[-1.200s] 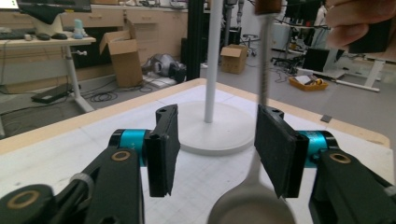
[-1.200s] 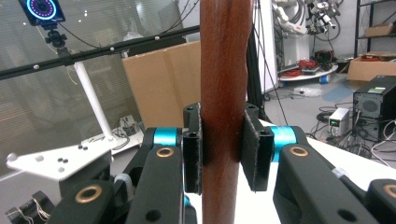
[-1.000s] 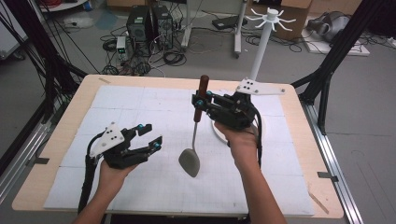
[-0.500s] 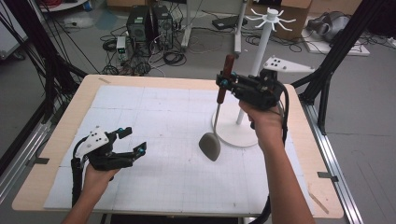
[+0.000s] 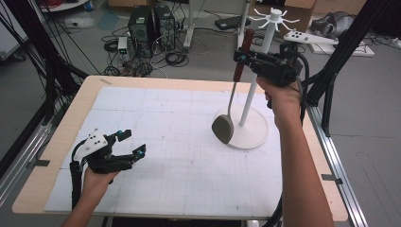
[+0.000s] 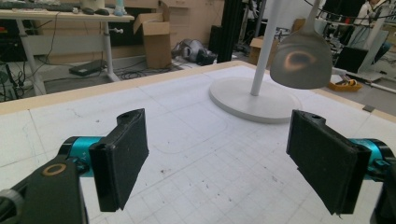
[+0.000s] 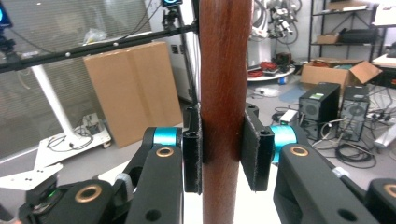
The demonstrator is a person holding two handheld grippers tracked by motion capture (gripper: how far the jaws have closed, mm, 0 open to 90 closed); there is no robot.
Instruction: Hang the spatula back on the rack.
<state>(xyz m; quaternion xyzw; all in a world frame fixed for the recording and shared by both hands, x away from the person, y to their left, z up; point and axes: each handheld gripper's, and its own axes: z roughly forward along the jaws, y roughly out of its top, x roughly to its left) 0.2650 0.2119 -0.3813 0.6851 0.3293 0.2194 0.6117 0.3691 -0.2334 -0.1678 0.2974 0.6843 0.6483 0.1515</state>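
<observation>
Table: light wooden table (image 5: pixel 56 142) with white gridded mat (image 5: pixel 165 137); everything stands on it.
Stand: tall white metal hook stand with round base (image 5: pixel 246 127), at the far right of the mat.
Utensil: long spatula with dark red wooden handle and grey metal blade (image 5: pixel 223 127); it hangs upright in the air, blade down, just left of the stand's pole.
Right gripper (image 5: pixel 242 58): jaws pinch the handle, near the top hooks, so this hand is the nearer one.
Left gripper (image 5: pixel 128 143): jaws spread and empty, well apart from the stand.
</observation>
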